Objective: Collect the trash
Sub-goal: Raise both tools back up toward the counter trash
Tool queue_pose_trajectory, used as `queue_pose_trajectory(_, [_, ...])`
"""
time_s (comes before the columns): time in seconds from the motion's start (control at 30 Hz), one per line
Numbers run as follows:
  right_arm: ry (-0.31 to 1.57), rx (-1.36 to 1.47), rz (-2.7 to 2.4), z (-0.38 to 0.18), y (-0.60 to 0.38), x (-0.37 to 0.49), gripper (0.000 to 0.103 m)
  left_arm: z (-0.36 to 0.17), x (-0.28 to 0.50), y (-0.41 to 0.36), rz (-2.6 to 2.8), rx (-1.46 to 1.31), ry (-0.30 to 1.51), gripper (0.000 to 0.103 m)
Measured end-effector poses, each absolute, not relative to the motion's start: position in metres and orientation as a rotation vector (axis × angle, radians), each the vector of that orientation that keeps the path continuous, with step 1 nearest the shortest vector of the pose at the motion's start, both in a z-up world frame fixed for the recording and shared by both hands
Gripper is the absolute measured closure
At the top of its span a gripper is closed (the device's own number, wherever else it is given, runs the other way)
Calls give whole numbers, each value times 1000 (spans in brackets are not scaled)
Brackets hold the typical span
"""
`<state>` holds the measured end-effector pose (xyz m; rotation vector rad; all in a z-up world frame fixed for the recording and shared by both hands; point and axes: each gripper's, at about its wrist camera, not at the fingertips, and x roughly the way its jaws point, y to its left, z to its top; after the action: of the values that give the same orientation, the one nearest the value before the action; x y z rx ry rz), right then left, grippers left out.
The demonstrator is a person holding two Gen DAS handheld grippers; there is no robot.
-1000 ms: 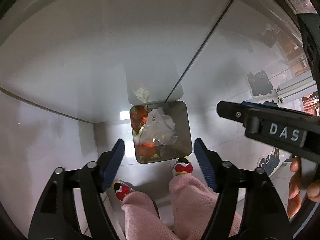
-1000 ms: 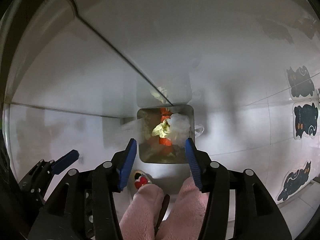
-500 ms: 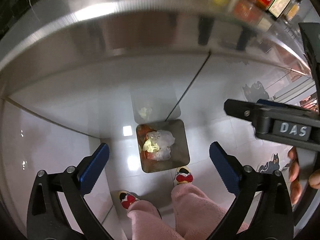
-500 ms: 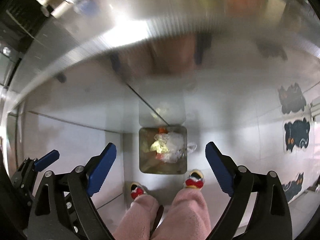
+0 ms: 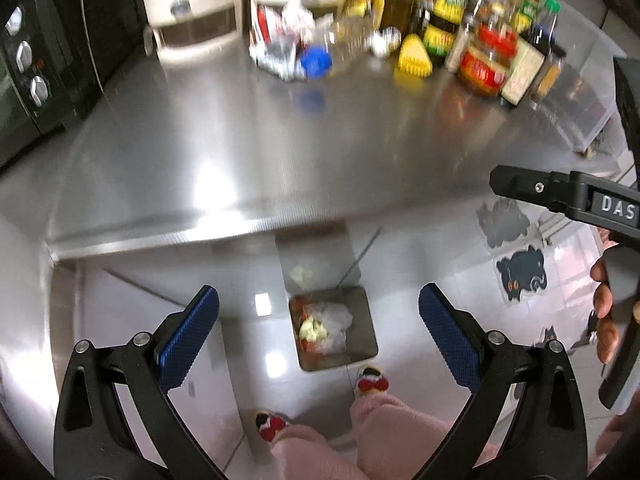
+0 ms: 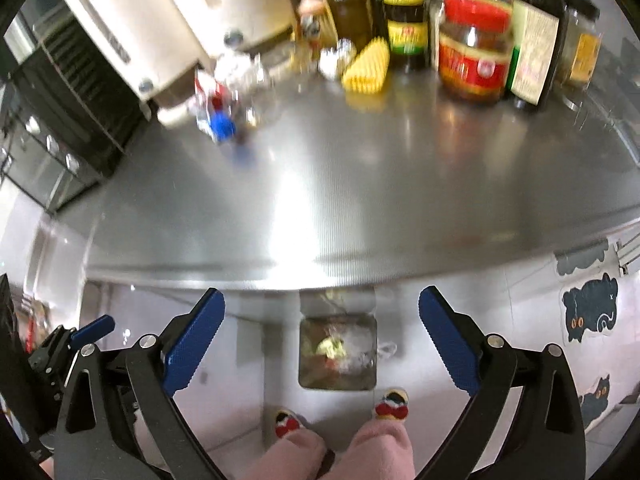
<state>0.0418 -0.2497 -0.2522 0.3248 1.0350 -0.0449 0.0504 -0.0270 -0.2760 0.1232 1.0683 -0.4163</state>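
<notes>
A square steel bin stands on the floor below the counter edge, holding crumpled plastic and yellow and orange scraps. My left gripper hangs high above it, open and empty. In the right wrist view the same bin lies between the blue pads of my right gripper, whose jaws are opening with nothing between them. On the counter lie a crumpled wrapper with a blue cap, a foil ball and a yellow ridged piece.
The steel counter fills the upper half of both views. Jars and bottles crowd its back right; a cream appliance and a black oven stand at the left. A person's pink trouser legs and slippers stand by the bin.
Both grippers have risen from close over the bin to above the counter edge. Their jaws have spread wider. The counter top and its items have come into view.
</notes>
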Motion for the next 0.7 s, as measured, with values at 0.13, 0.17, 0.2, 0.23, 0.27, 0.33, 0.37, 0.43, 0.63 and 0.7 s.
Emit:
queue_pose_trajectory(0.13, [985, 319, -68, -227, -260, 61, 5, -245, 69, -30, -437, 104, 1014, 8])
queue_pose_trajectory(0.17, [978, 316, -74, -222, -262, 64, 5, -242, 72, -32, -441, 103, 1006, 8])
queue_pose_trajectory(0.2, [970, 313, -79, -217, -264, 70, 5, -236, 78, -35, -448, 102, 994, 8])
queue_pose_trajectory(0.23, [960, 309, -82, -211, -266, 75, 5, -232, 83, -38, -452, 101, 985, 8])
queue_pose_trajectory(0.27, [950, 305, -87, -206, -268, 82, 5, -226, 91, -41, -459, 99, 972, 8])
queue_pose_trajectory(0.33, [937, 302, -96, -200, -272, 92, 5, -219, 102, -45, -473, 93, 957, 9])
queue_pose_trajectory(0.37, [933, 301, -100, -199, -272, 98, 5, -215, 110, -48, -485, 90, 948, 9])
queue_pose_trajectory(0.43, [926, 300, -111, -195, -279, 112, 5, -210, 124, -54, -502, 95, 929, 10])
queue_pose_trajectory(0.63, [926, 329, -155, -199, -302, 157, 5, -203, 173, -86, -550, 125, 898, 22])
queue_pose_trajectory(0.7, [936, 341, -172, -205, -311, 175, 6, -204, 189, -97, -569, 137, 892, 23])
